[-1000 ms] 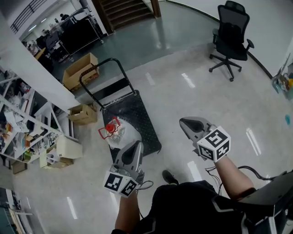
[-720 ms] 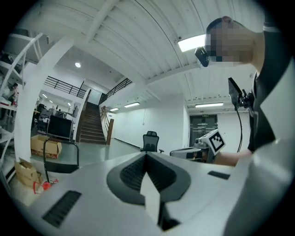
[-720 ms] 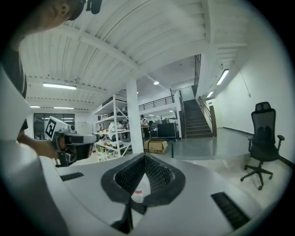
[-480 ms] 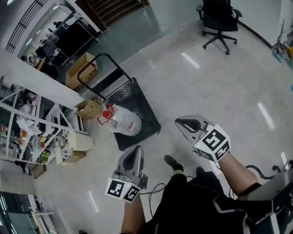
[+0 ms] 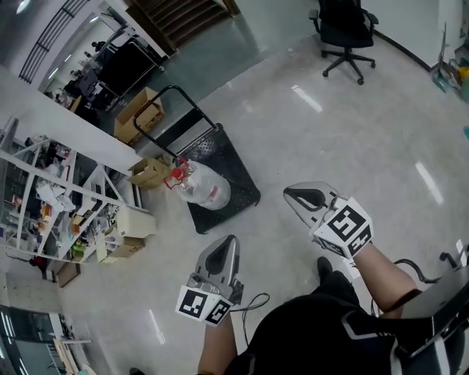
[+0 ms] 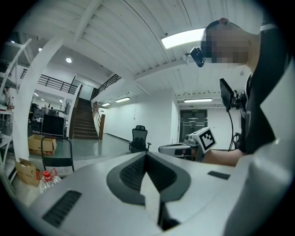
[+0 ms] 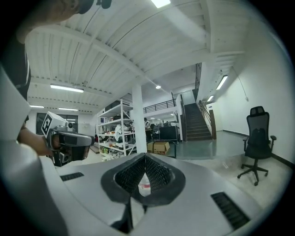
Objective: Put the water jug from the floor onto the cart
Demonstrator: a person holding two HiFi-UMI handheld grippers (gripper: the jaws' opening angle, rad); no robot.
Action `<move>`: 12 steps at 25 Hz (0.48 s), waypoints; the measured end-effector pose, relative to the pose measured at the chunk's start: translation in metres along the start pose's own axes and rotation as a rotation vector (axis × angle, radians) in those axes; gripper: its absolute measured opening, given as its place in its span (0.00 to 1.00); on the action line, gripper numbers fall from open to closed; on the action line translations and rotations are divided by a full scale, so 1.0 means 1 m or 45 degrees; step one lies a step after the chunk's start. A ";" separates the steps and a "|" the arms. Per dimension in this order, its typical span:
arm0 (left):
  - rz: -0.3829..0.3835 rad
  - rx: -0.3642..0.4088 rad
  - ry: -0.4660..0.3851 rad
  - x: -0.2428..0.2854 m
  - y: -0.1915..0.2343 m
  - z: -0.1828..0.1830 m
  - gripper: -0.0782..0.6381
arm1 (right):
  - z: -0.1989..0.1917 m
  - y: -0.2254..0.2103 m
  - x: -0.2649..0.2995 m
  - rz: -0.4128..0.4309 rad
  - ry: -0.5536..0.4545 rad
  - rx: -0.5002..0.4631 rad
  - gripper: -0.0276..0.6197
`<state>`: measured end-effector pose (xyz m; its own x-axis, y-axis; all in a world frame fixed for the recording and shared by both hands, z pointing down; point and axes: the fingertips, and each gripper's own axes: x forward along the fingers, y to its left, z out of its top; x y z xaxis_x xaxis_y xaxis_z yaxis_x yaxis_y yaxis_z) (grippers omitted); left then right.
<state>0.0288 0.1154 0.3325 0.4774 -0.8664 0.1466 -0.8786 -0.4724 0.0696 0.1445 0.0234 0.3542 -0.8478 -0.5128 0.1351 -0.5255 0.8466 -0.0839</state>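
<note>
Now the clear, red-capped water jug (image 5: 206, 188) sits on the cart (image 5: 233, 162).

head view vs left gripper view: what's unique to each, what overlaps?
Head view only: the marker cube on the left tongs and the person's shoe. Left gripper view only: the ceiling light and the dark double door. Both: the water jug, the office chair, the staircase, the right tongs.
</note>
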 end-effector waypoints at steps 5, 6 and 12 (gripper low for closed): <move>-0.006 -0.004 -0.048 -0.075 -0.022 -0.020 0.11 | -0.011 0.077 -0.020 0.000 0.014 -0.039 0.05; -0.004 -0.012 -0.053 -0.093 -0.026 -0.027 0.11 | -0.013 0.095 -0.024 -0.003 0.017 -0.041 0.05; 0.008 -0.052 -0.086 -0.214 -0.028 -0.057 0.11 | -0.033 0.205 -0.048 -0.070 0.033 -0.018 0.05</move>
<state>-0.0489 0.3232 0.3550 0.4702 -0.8789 0.0807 -0.8806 -0.4611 0.1094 0.0797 0.2268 0.3626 -0.8153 -0.5552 0.1646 -0.5703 0.8191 -0.0620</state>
